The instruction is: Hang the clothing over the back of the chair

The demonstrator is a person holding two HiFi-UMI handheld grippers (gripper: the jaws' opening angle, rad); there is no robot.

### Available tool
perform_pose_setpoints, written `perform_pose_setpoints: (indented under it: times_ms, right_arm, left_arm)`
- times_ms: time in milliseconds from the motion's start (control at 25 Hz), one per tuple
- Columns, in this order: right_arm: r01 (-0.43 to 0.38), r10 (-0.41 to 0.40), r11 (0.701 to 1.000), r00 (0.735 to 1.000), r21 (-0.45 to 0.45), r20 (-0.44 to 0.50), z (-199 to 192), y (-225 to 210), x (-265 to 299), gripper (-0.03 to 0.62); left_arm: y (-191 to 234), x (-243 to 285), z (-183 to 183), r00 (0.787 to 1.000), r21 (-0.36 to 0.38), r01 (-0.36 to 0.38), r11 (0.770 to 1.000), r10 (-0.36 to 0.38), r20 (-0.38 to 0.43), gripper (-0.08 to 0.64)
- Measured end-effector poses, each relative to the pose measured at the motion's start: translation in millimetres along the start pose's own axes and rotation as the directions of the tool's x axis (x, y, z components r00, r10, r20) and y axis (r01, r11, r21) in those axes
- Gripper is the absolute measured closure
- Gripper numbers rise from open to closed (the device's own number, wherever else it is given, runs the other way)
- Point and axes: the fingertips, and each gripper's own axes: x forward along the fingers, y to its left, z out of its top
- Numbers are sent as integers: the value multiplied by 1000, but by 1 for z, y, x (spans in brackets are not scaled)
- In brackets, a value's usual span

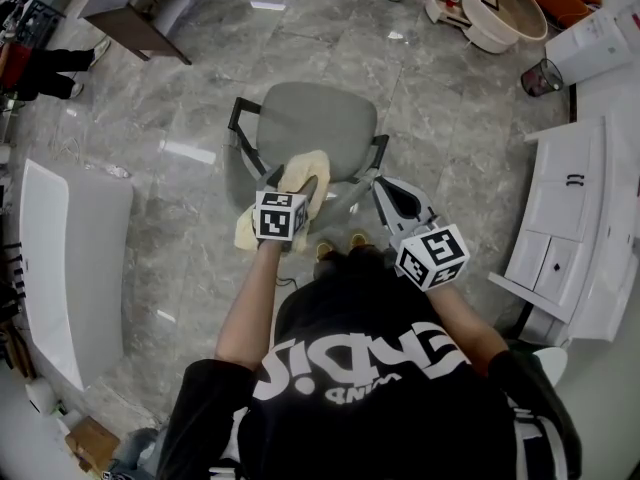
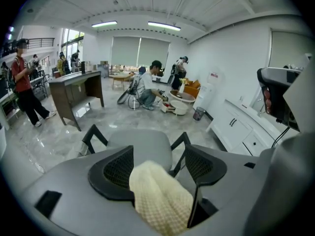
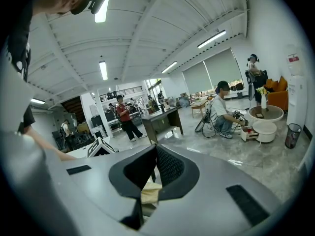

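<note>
Clothing (image 1: 303, 176) already drapes over the chair (image 1: 315, 118) back nearest you, loose between your left tool's (image 2: 158, 165) wide-apart jaws. Lift that tool away without snagging the knit. Hold the right tool (image 3: 153, 167), jaws together, off to the right.

Grey marble floor (image 1: 450, 118), white cabinet (image 1: 570, 223), dark desk (image 2: 74, 80); round table (image 1: 510, 13)

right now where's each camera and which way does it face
Head view: on the person's head, steeply down at chair, clothing; arms, left gripper, right gripper show.
Left gripper view: rides it, along open jaws at the clothing.
Right gripper view: rides it, past shut jaws across the room.
Shared: chair and clothing, head and left gripper views.
</note>
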Motion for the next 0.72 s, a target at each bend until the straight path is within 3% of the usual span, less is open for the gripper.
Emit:
perform_pose_setpoints:
  times_ms: [400,480,640,720]
  right_arm:
    - [-10,10,1000,1000,-4,1,-2,-1,-6,578]
    - [-14,14,1000,1000,-6,2,-3,-1,-8,578]
    - [-23,23,1000,1000,-12,4,-2,1,-9,578]
    - [-27,27,1000,1000,-14,5,-2,2,-9,578]
  left_arm:
    - [-2,-13,16,999,-19,-14,1000,15,37,241]
    - [-2,-19,24,998,-17,-28,999,29,62,282]
    - [0,-33,38,992,-5,-57,998,57,114,461]
    - [0,-39,41,989,-6,-68,998,68,131,487]
